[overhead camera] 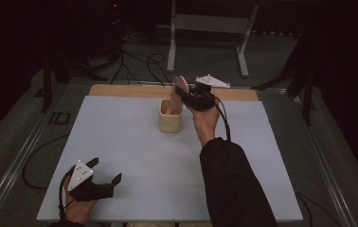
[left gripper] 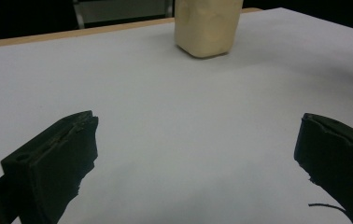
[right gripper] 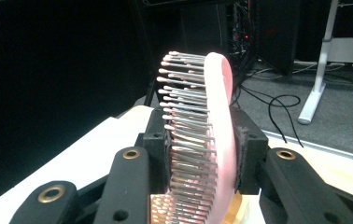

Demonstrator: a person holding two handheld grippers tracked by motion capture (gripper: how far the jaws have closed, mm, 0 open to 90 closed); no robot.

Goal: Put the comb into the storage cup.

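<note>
Clamping a pink paddle hairbrush with grey pale-tipped bristles point(right gripper: 209, 140) between the two black jaws of the right gripper point(overhead camera: 183, 96), at the far middle of the pale grey worktop point(overhead camera: 134, 156). Pressing on the brush from both sides in the right gripper view: one pad against the bristle side, the other against the smooth pink back. Holding the brush upright, its rounded head point(overhead camera: 182, 84) rising above the jaws and its lower end dipping into the open mouth of a cream, squarish plastic cup point(overhead camera: 171, 120). Standing just below the gripper, that cup, on the worktop near its far edge, where a strip of bare light wood point(overhead camera: 120, 90) is showing. Reaching in from the bottom of the high view with a dark-sleeved forearm point(overhead camera: 234, 189), hand wrapped around the gripper body, grey three-cornered plate point(overhead camera: 211, 81) on top.

Resting low at the near left corner of the worktop, the left gripper point(overhead camera: 106, 171), released, its two black jaws spread wide apart with nothing between them. Facing across bare worktop toward the cream cup point(left gripper: 207, 25) in the left gripper view, well apart from it. Trailing dark cables point(overhead camera: 139, 64) over the grey floor beyond the worktop, beside the legs of a white metal stand point(overhead camera: 205, 23).
</note>
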